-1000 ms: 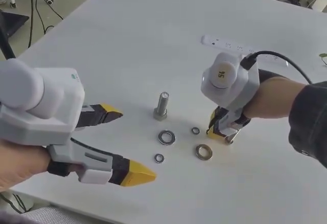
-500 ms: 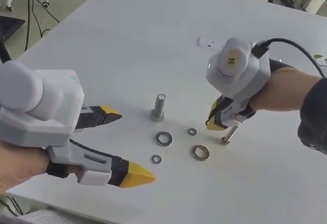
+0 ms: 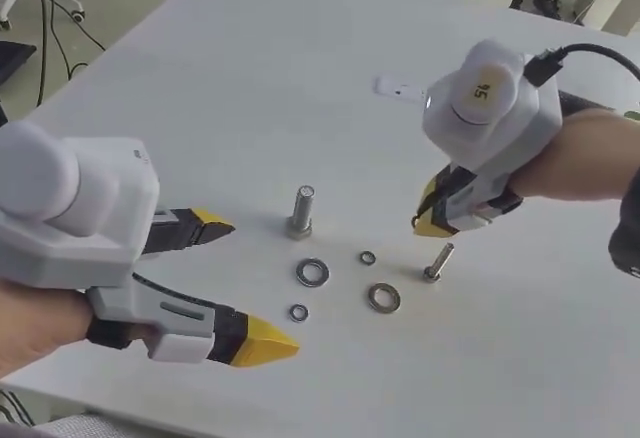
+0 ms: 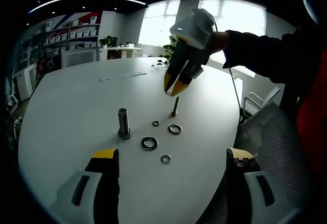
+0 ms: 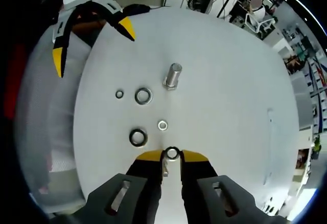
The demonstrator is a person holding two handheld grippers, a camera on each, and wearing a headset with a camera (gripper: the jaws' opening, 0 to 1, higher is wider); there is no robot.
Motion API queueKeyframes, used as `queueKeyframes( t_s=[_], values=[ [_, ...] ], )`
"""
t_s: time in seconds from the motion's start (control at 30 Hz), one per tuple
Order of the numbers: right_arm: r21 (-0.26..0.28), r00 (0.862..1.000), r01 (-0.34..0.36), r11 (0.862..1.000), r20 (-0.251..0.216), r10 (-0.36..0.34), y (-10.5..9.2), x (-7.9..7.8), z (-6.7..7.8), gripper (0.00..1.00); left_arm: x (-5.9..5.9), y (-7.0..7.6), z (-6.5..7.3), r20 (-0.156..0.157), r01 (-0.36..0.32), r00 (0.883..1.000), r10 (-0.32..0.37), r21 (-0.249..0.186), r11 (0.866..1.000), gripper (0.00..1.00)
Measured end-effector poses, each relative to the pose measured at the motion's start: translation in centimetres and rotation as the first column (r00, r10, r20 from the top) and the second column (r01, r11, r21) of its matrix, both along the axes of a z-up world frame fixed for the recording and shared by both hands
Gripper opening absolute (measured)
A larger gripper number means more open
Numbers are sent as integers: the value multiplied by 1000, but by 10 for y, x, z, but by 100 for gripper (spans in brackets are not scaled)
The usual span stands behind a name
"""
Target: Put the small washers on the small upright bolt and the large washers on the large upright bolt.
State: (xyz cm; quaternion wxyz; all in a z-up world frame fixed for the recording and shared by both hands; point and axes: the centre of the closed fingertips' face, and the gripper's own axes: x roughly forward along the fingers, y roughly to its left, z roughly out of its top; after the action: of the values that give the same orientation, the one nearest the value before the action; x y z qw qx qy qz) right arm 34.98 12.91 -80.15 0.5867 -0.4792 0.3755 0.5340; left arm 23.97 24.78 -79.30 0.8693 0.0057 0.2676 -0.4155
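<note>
Yellow fingertips [image 5: 149,156] of the right gripper [image 3: 428,220] sit a narrow slit apart and grip nothing. In the right gripper view we look down between them onto the top of the small bolt [image 3: 437,261]. The gripper hangs just above that bolt, not touching it. The left gripper [image 3: 243,280] has its fingers spread wide and empty, at 8 o'clock of the parts.

Small bolt: stands on its head on the white table [image 3: 200,78], shank up. Its long axis is near vertical, leaning a little toward 1 o'clock in the head view. The large bolt [image 3: 302,210] is at its 10 o'clock, well apart, also head down with the shank straight up.

All washers lie flat on the table, none on a bolt.
- First small washer [image 3: 368,257]: 9 o'clock of the small bolt, near it.
- Brownish large washer [image 3: 383,298]: 8 o'clock of the small bolt.
- Grey large washer [image 3: 313,272]: 6 o'clock of the large bolt, close.
- Second small washer [image 3: 298,312]: farther out on that same 6 o'clock line.

Step, as we judge it: both bolts are standing and threading has not started. The next move looks like a washer pickup, probably the first small washer, since it is nearest the right gripper. The fingers would need to open wider, come down low and pinch the thin rim. The hole then has to line up with the shank and drop straight down it. The small bolt's lean and small footing suggest a side nudge could topple it.
</note>
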Motion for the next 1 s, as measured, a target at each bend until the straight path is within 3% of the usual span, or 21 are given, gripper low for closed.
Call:
queueKeyframes(
  t_s=[0.57,1.0],
  values=[
    [-26,999,47,999,19,-47,-27,-1,9,14,0,-4,4,13,18,1000,-18,3,1000,86],
    [-56,999,45,997,-6,-46,-34,-4,-3,14,-1,-5,5,12,17,1000,-17,3,1000,86]
  ],
)
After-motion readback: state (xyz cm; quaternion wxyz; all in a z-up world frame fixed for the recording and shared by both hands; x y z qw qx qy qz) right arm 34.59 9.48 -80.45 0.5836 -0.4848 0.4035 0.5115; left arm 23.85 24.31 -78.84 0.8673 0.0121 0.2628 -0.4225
